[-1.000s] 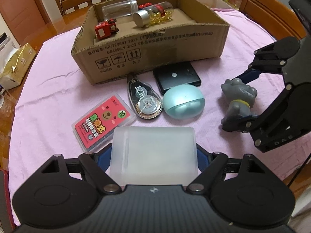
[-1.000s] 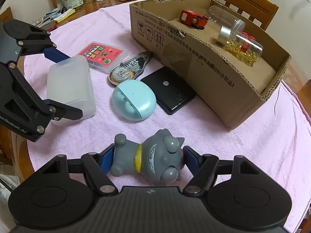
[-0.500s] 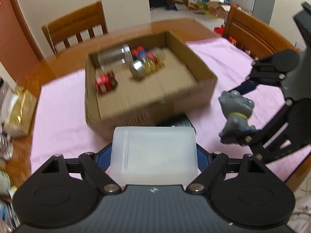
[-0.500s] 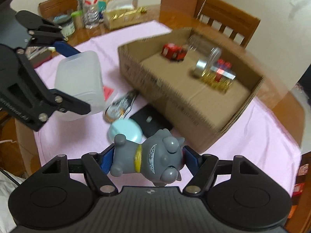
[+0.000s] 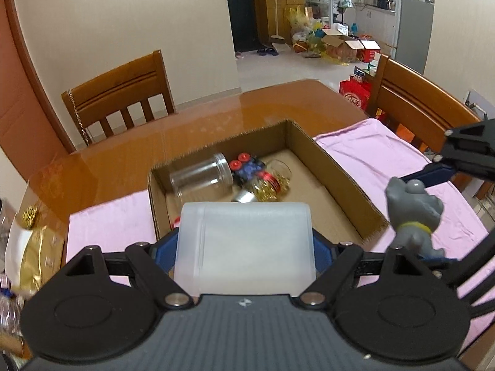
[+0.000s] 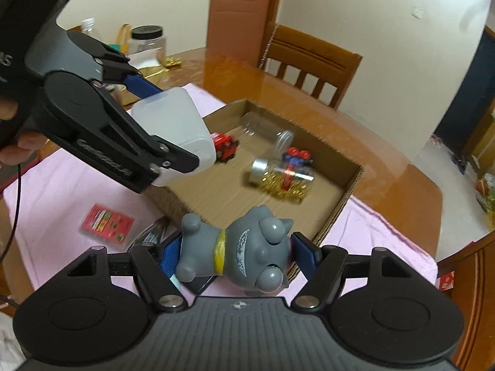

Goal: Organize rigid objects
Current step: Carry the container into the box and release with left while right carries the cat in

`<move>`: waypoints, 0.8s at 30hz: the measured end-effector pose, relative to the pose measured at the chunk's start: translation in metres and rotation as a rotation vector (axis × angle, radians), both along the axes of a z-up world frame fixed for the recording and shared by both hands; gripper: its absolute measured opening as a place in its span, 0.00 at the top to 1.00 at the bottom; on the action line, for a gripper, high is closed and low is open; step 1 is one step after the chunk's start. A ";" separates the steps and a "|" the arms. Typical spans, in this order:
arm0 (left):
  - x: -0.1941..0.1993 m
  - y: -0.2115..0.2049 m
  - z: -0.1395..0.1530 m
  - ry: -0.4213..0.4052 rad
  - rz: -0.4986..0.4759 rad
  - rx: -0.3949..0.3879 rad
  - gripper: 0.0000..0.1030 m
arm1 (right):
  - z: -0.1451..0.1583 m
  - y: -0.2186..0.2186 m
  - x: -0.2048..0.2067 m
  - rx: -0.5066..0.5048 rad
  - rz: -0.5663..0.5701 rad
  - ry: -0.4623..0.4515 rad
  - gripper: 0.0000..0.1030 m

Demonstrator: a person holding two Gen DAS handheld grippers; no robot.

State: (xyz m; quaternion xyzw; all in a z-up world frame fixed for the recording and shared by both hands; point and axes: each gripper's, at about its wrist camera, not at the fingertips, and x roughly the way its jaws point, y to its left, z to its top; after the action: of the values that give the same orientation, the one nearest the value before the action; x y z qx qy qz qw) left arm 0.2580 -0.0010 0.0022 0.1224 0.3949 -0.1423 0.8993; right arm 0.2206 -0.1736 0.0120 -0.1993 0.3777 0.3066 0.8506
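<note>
My left gripper [image 5: 244,247] is shut on a frosted white plastic box [image 5: 244,247], held in the air over the near-left part of the open cardboard box [image 5: 340,179]. It also shows in the right wrist view [image 6: 176,130]. My right gripper [image 6: 235,253] is shut on a grey cat figurine [image 6: 241,253], held above the near edge of the cardboard box [image 6: 349,198]. The figurine shows at the right of the left wrist view [image 5: 414,213]. Inside the box lie a clear jar [image 5: 201,179], a jar of yellow capsules [image 6: 284,179], a red toy car [image 6: 224,147] and a blue-red toy [image 5: 247,167].
A red card case [image 6: 106,224] and a correction tape [image 6: 151,232] lie on the pink cloth [image 5: 386,160] in front of the box. Wooden chairs [image 5: 120,92] stand around the table. A gold packet [image 5: 37,247] and jars [image 6: 147,43] sit at the left.
Both grippers have lifted their objects off the cloth and moved them forward and up, over the cardboard box. The table items in front of the box have dropped out of the left view.
</note>
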 end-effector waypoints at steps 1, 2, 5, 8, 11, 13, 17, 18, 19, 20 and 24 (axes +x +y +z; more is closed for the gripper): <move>0.005 0.001 -0.003 -0.003 -0.003 0.004 0.20 | 0.001 0.002 0.002 -0.002 -0.010 -0.005 0.26; 0.008 0.002 -0.005 -0.009 -0.003 0.005 0.20 | 0.001 0.003 0.004 -0.004 -0.021 -0.008 0.26; 0.014 0.009 -0.018 -0.051 0.021 0.008 0.17 | 0.002 0.006 0.011 0.001 -0.052 -0.002 0.26; 0.012 0.019 -0.028 -0.073 0.045 0.006 0.03 | 0.002 0.012 0.016 -0.008 -0.075 -0.002 0.26; 0.006 0.028 -0.034 -0.052 0.054 -0.006 0.03 | 0.002 0.017 0.020 -0.022 -0.092 -0.004 0.26; -0.001 0.035 -0.036 -0.027 0.058 -0.019 0.03 | 0.000 0.021 0.024 -0.032 -0.101 -0.004 0.26; -0.020 0.048 -0.037 0.004 0.078 -0.035 0.03 | -0.004 0.027 0.035 -0.042 -0.125 0.005 0.26; -0.024 0.052 -0.037 0.011 0.089 -0.046 0.03 | -0.004 0.029 0.038 -0.043 -0.130 0.008 0.26; -0.028 0.055 -0.037 0.019 0.100 -0.059 0.03 | -0.005 0.030 0.041 -0.044 -0.131 0.012 0.26; -0.033 0.061 -0.037 0.026 0.114 -0.073 0.03 | -0.006 0.032 0.046 -0.048 -0.132 0.014 0.26; -0.045 0.079 -0.037 0.029 0.164 -0.110 0.03 | -0.007 0.039 0.061 -0.064 -0.153 0.001 0.25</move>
State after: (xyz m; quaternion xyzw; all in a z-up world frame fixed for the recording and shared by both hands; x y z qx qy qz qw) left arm 0.2132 0.0779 -0.0350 0.0380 0.4082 -0.0915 0.9075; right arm 0.2820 -0.1346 0.0054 -0.1971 0.4020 0.2286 0.8645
